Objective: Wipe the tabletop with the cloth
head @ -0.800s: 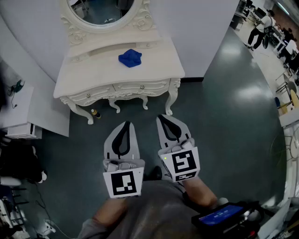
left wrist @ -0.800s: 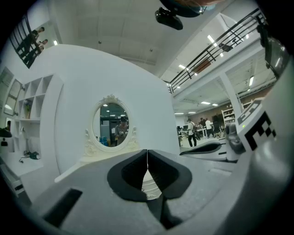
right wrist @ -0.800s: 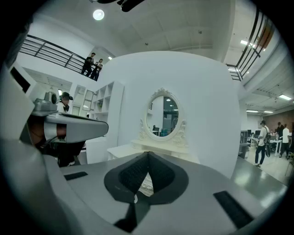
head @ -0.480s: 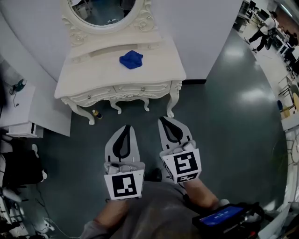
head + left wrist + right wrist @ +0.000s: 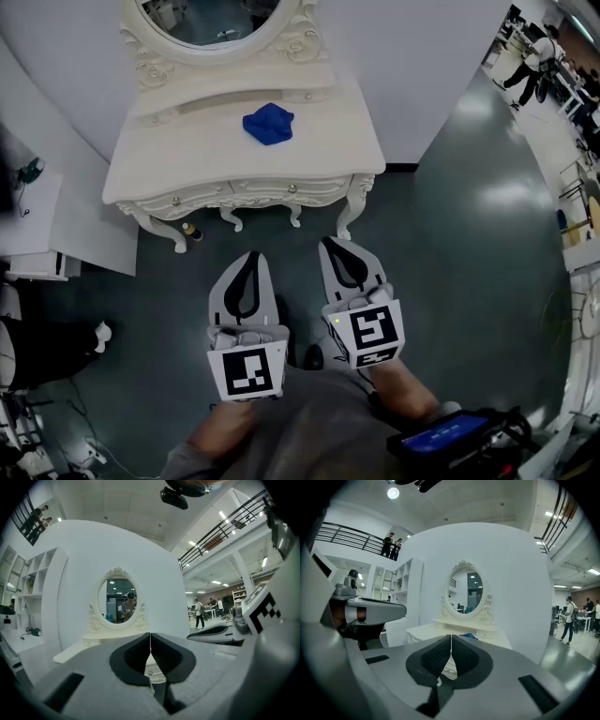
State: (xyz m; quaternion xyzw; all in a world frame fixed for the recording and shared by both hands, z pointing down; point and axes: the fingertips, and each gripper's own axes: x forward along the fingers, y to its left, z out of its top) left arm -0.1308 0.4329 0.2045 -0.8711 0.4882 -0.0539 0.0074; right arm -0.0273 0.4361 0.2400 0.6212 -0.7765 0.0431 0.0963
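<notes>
A crumpled blue cloth (image 5: 268, 123) lies on the top of a white ornate dressing table (image 5: 187, 159) with an oval mirror, at the top of the head view. Both grippers hang over the dark floor well short of the table. My left gripper (image 5: 251, 254) is shut with nothing between its jaws. To its right, my right gripper (image 5: 331, 243) is shut and empty too. In the right gripper view the cloth (image 5: 467, 636) shows as a small blue patch just above the closed jaw tips (image 5: 451, 637). The left gripper view shows the mirror (image 5: 117, 600) beyond the closed jaws (image 5: 150, 634).
A small bottle (image 5: 192, 229) stands on the floor under the table. White shelving (image 5: 37, 225) is at the left. People (image 5: 530, 58) stand far off at the upper right. A device with a blue screen (image 5: 441, 436) sits at my right hip.
The table and cloth have shifted slightly right and down in the head view and look a little larger. Both grippers stay shut in the same place.
</notes>
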